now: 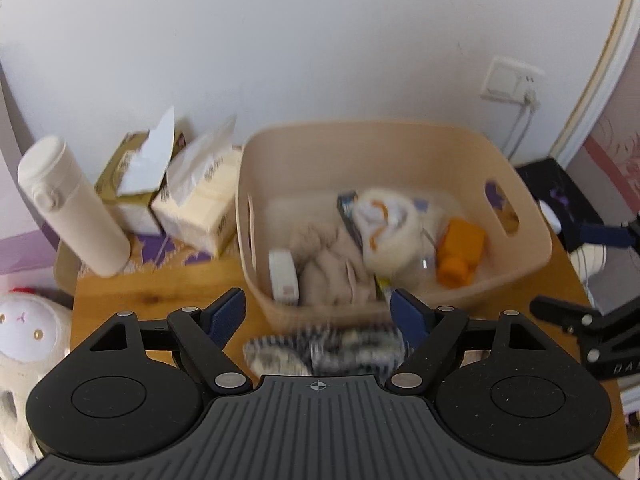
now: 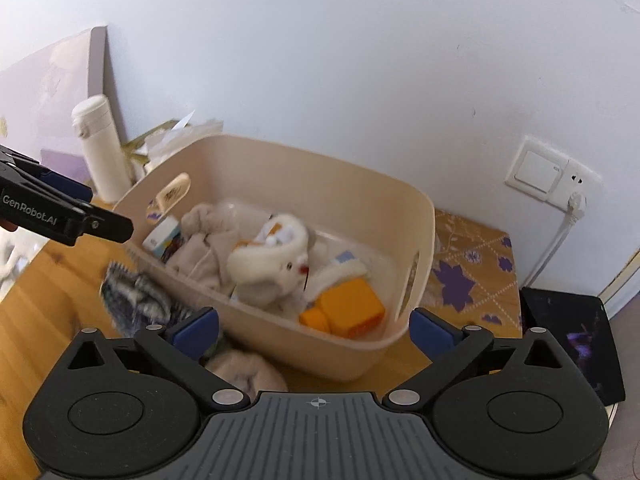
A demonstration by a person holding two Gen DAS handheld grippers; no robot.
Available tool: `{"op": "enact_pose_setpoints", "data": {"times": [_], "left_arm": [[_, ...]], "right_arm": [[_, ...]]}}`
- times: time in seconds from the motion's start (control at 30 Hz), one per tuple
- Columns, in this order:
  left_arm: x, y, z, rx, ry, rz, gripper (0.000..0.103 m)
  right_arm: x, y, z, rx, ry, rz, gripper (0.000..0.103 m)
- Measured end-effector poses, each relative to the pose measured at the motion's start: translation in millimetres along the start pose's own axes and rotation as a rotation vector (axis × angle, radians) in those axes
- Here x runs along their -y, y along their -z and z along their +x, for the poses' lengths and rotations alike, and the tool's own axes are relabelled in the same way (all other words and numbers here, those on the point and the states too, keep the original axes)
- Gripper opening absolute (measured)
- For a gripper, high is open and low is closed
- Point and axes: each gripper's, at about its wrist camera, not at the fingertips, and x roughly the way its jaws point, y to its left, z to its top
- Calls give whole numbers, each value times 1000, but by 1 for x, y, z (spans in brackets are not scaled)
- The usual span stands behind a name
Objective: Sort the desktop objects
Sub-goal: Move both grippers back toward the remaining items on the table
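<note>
The wooden tabletop (image 1: 132, 292) carries a beige basket (image 1: 360, 136) at twelve o'clock of the left wrist view. The basket already holds a folded beige cloth (image 1: 324, 264), a white plush toy (image 2: 276, 264), an orange block (image 2: 348, 308) and a small white box (image 1: 283, 276). The sorting therefore appears well advanced, with a few things left outside the basket.

A black-and-white knitted cloth (image 1: 320, 350) lies on the tabletop against the basket's near wall, at six o'clock of it, just ahead of the left tongs (image 1: 318, 312). A second beige cloth (image 2: 244, 372) lies at seven o'clock of the basket in the right wrist view, beside the left finger of the right tongs (image 2: 314, 330).

Both tongs stand wide and hold nothing; the knitted cloth lies below the left pair, not pinched.

A white flask (image 1: 72, 204) and two tissue boxes (image 1: 172, 192) stand at ten o'clock, near the wall.

Judged from this layout, the step in hand is a release or a fresh approach. The next move probably calls for lowering one pair of tongs over a loose cloth, pinching a fold, and lifting it clear of the basket rim.
</note>
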Motion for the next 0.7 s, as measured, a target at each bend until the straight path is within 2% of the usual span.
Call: {"op": "enact_pose_setpoints", "data": {"times": [0.3,0.5,0.7], "left_arm": [[0,48,0,-113,9,0,81],[4,67,5,-173,17,8,81],[12,83,21,-267,46,23,81]], "right_arm": [[-2,39,-4,-67,-31,-10,103],[-10,54,2,-119,-74,-50,103],[-17,64,13,-185,-135,-74,103]]}}
